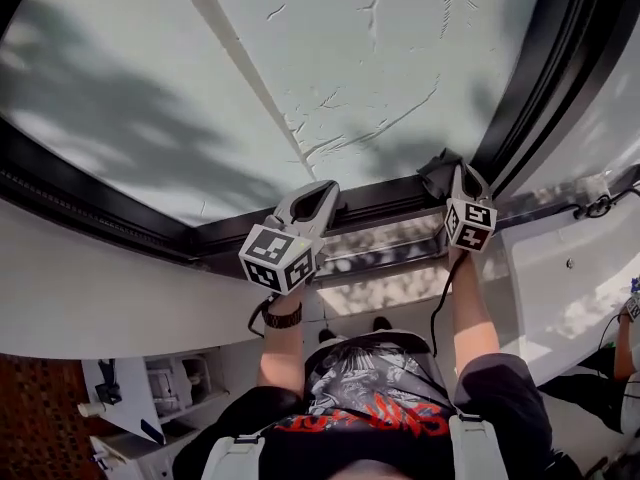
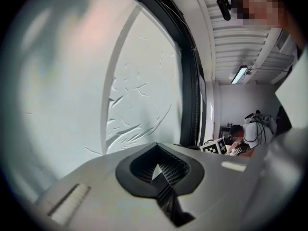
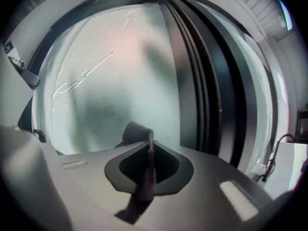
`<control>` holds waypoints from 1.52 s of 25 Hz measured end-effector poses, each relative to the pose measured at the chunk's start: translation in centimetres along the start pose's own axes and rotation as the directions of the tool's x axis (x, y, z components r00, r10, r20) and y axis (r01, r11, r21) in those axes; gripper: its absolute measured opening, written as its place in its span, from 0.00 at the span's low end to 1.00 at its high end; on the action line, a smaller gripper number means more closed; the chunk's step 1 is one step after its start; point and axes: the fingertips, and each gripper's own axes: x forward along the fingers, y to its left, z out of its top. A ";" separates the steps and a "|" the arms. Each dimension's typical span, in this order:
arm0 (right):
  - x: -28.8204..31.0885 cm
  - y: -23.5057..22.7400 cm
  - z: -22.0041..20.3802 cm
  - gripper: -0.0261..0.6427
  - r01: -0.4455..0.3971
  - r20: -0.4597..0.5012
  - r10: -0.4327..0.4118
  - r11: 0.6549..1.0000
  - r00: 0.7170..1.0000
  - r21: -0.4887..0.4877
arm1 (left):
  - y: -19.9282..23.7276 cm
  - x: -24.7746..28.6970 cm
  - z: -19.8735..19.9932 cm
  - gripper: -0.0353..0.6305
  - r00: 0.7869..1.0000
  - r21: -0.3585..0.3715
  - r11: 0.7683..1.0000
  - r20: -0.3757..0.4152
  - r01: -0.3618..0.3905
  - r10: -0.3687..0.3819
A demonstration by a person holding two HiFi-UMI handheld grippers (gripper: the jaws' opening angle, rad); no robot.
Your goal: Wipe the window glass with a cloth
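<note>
We hold the left gripper (image 1: 322, 193) at the centre of the frame, its jaws closed together with nothing between them, its tip near the dark window frame (image 1: 380, 200). Our right gripper (image 1: 463, 176), at centre right, has its jaws clamped on a dark cloth (image 1: 438, 171). The cloth bunches at the lower right corner of the window glass (image 1: 330, 58), beside the frame; we cannot tell whether it touches the pane. Pale streaks (image 1: 380, 128) cross the glass above.
</note>
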 end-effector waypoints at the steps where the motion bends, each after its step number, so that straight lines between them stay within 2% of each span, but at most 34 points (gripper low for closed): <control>1: -0.1 -0.9 0.2 0.06 0.027 0.000 -0.027 1.000 1.000 0.004 | -0.6 0.5 0.0 0.05 1.000 0.002 1.000 0.000 0.015 -0.015; 5: -1.1 -3.3 1.5 0.06 0.090 0.047 -0.090 0.996 0.995 0.004 | -1.9 1.9 -0.4 0.05 0.999 0.009 0.999 -0.030 0.033 -0.033; 8: -1.9 -3.9 2.2 0.06 0.103 0.078 -0.105 0.994 0.991 0.027 | -1.9 0.8 -1.8 0.05 0.998 -0.024 0.999 -0.032 0.047 -0.048; 10: -2.3 -3.7 2.7 0.06 0.085 0.094 -0.089 0.995 0.992 0.041 | -2.6 -1.0 -2.6 0.05 0.994 -0.069 0.992 0.026 0.108 -0.107; 13: -2.9 -2.3 3.3 0.06 0.029 0.114 -0.034 0.998 0.993 0.047 | -4.0 -5.1 -3.7 0.05 0.974 -0.144 0.969 0.128 0.202 -0.185; 15: -3.5 -0.4 3.7 0.06 -0.032 0.130 0.026 0.998 0.991 0.045 | -4.4 -7.8 -5.3 0.05 0.978 -0.172 0.968 0.128 0.185 -0.164; 18: -5.1 4.0 4.4 0.06 -0.159 0.164 0.152 0.987 0.975 0.031 | -3.8 -10.4 -7.8 0.09 0.995 -0.189 0.979 0.073 0.081 -0.068; 21: -6.7 10.1 4.7 0.06 -0.316 0.193 0.309 0.949 0.931 0.002 | -2.1 -11.1 -9.2 0.09 0.999 -0.149 0.988 0.016 -0.041 0.044; 23: -8.3 14.9 4.2 0.06 -0.427 0.189 0.420 0.904 0.888 -0.003 | -1.8 -11.7 -9.6 0.09 0.994 -0.097 0.990 -0.018 -0.106 0.105; 26: -11.4 21.2 3.2 0.06 -0.555 0.174 0.546 0.832 0.820 0.007 | -2.5 -12.9 -10.2 0.09 0.995 -0.041 0.994 -0.038 -0.098 0.096; 29: -13.6 25.7 2.7 0.06 -0.629 0.171 0.618 0.777 0.767 0.014 | -2.5 -14.9 -10.3 0.11 0.997 -0.042 0.996 -0.024 -0.080 0.079; 33: -16.4 31.3 2.5 0.06 -0.712 0.173 0.702 0.702 0.691 -0.007 | -1.8 -20.0 -10.7 0.14 0.990 -0.013 0.990 -0.021 -0.141 0.141; 38: -21.7 37.2 2.6 0.06 -0.756 0.143 0.752 0.654 0.644 -0.034 | -2.3 -26.5 -12.4 0.24 0.984 0.078 0.984 -0.066 -0.160 0.166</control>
